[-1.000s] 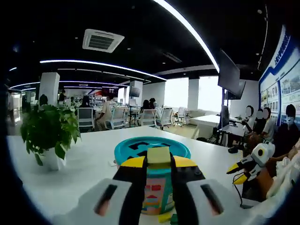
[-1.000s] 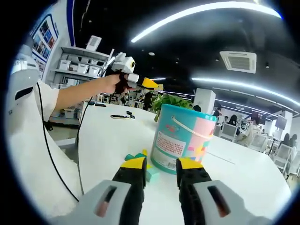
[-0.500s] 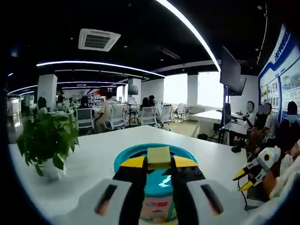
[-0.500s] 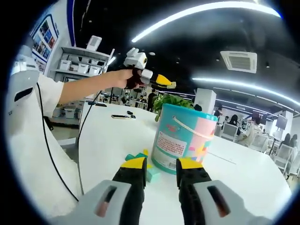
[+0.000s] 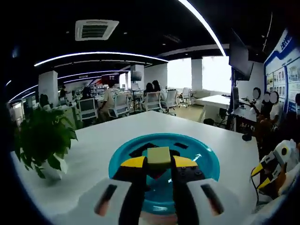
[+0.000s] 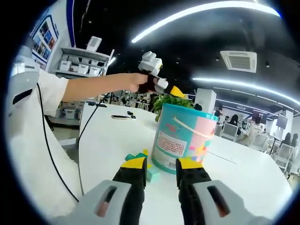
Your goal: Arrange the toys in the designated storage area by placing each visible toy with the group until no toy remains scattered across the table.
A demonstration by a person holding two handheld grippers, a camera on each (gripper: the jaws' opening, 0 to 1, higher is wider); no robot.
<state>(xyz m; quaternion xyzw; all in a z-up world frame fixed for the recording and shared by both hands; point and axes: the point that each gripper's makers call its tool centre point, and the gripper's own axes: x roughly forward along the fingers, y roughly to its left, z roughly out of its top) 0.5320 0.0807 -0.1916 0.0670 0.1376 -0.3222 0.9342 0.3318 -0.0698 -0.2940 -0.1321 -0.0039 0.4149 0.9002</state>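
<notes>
I am holding a pale yellow block clamped between the jaws of my left gripper, and it is hanging right over the open mouth of the teal bucket, whose rim is ringing the block in the left gripper view. Inside the bucket I am making out dark shapes, probably toys already stored, though I cannot tell what they are.

My right gripper is waiting low over the white table with its jaws standing apart and nothing between them. Just beyond its tips, a few loose green and teal blocks are lying at the foot of the bucket, touching or nearly touching its wall. Above the rim there, my left gripper is reaching in from the left.

Farther off, a potted plant is standing on the table.

The risk, as I am judging it, is releasing while the block is off-centre: it could clip the rim and bounce out. Lowering too far could also nudge the light bucket and tip it toward the loose blocks.
</notes>
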